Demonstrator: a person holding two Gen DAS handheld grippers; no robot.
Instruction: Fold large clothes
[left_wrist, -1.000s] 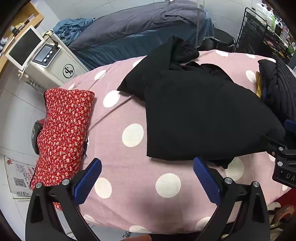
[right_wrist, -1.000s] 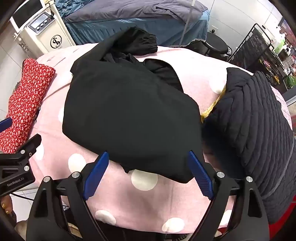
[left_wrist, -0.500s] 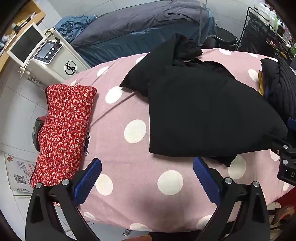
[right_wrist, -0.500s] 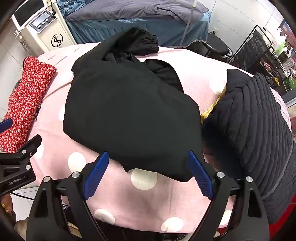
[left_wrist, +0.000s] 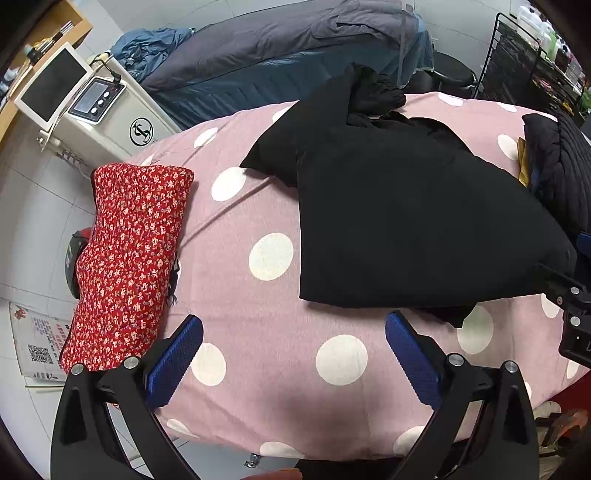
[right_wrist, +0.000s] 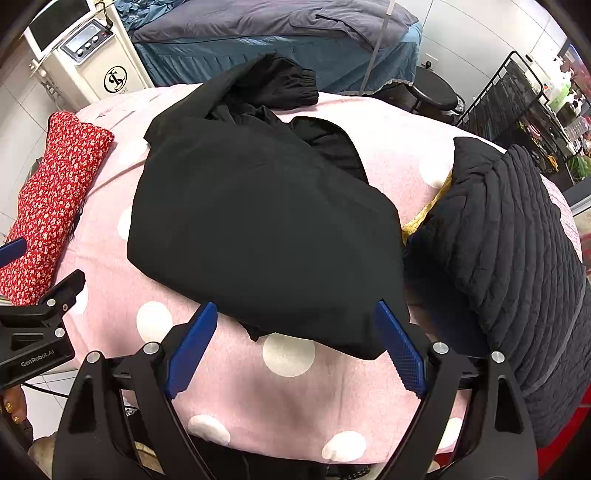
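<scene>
A large black garment (left_wrist: 406, 221) lies partly folded on the pink polka-dot table (left_wrist: 258, 325), with a bunched sleeve at its far end. It also shows in the right wrist view (right_wrist: 258, 229). My left gripper (left_wrist: 293, 354) is open and empty, above the table's near edge, left of the garment's near hem. My right gripper (right_wrist: 295, 347) is open and empty, its fingers either side of the garment's near corner and above it.
A folded red floral garment (left_wrist: 129, 258) lies at the table's left edge. A black quilted jacket (right_wrist: 517, 251) with something yellow under it lies at the right. A white machine (left_wrist: 96, 110), a bed (left_wrist: 295, 48) and a wire rack (right_wrist: 517, 96) stand beyond.
Both grippers have drifted slightly back and left, so the garment sits a little further right in the left view. Nothing was grasped or released.
</scene>
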